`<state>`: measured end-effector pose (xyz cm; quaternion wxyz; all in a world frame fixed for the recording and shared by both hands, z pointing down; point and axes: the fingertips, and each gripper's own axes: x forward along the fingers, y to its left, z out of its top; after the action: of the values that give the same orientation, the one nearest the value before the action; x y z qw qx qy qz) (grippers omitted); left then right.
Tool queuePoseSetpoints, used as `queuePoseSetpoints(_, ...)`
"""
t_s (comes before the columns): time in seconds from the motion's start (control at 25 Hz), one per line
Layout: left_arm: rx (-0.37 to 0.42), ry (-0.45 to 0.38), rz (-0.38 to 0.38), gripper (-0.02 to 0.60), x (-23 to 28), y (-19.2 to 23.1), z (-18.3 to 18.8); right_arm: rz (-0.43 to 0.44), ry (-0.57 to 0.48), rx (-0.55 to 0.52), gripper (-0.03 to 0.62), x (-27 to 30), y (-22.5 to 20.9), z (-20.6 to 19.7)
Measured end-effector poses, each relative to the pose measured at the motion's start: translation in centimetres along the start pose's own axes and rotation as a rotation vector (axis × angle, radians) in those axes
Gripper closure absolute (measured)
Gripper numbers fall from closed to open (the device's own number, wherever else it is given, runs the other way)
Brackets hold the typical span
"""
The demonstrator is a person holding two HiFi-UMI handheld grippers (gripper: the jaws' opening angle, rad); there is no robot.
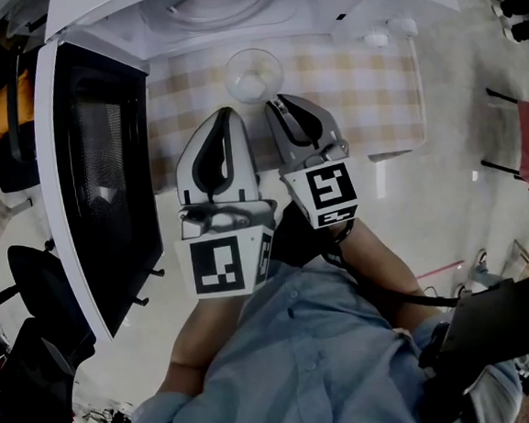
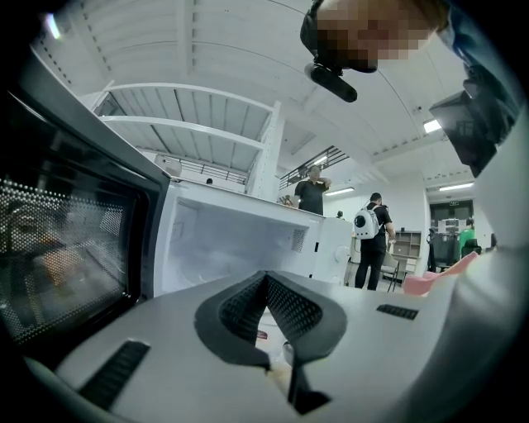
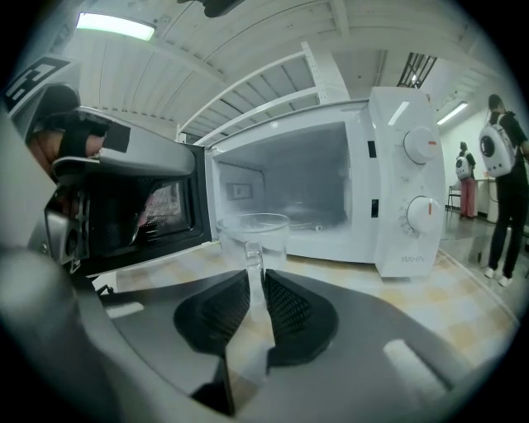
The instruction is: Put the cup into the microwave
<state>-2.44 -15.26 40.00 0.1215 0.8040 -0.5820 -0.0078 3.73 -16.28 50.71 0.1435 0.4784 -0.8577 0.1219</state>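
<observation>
"Where's the cup?"

"The glass cup (image 3: 253, 231) stands on the checked cloth (image 1: 364, 87) just in front of the microwave (image 3: 397, 165), square to its open cavity but not inside it. The door (image 1: 96, 175) is swung fully out from the microwave's hinge side, so the way in looks free."

"Has the right gripper got it?"

"I'd say so. The right gripper (image 1: 276, 101) has its jaws pinched on the cup's handle (image 3: 254, 263). The handle points away from the microwave, toward the person. Holding it there should let the cup's body go in first."

"And the other one?"

"The left gripper (image 1: 229, 114) hangs just beside the right one, on the door side of the microwave. Its jaws are together with nothing between them. It looks parked clear of the path in."
</observation>
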Motion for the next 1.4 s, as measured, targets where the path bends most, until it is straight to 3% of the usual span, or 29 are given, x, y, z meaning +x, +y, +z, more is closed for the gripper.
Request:
queuePoseSetpoints(0.32, 0.000, -0.043, -0.008, 0.575, 0.3, 0.2, 0.9, -0.024, -0.023, -0.026, 0.560, 0.0, -0.1, -0.1)
queuePoseSetpoints(0.48, 0.008, 0.006, 0.003, 0.575, 0.2, 0.4, 0.1, -0.026, -0.076, -0.014, 0.565, -0.5, -0.2, 0.6)
queuePoseSetpoints(0.84, 0.008, -0.015, -0.007, 0.575, 0.3, 0.3, 0.7, -0.043, -0.120, 0.001, 0.568, -1.0, -0.6, 1.3)
queuePoseSetpoints(1.4, 0.007, -0.011, -0.018, 0.575, 0.3, -0.1, 4.2, -0.051, -0.152, -0.018, 0.567, -1.8, -0.5, 6.1)
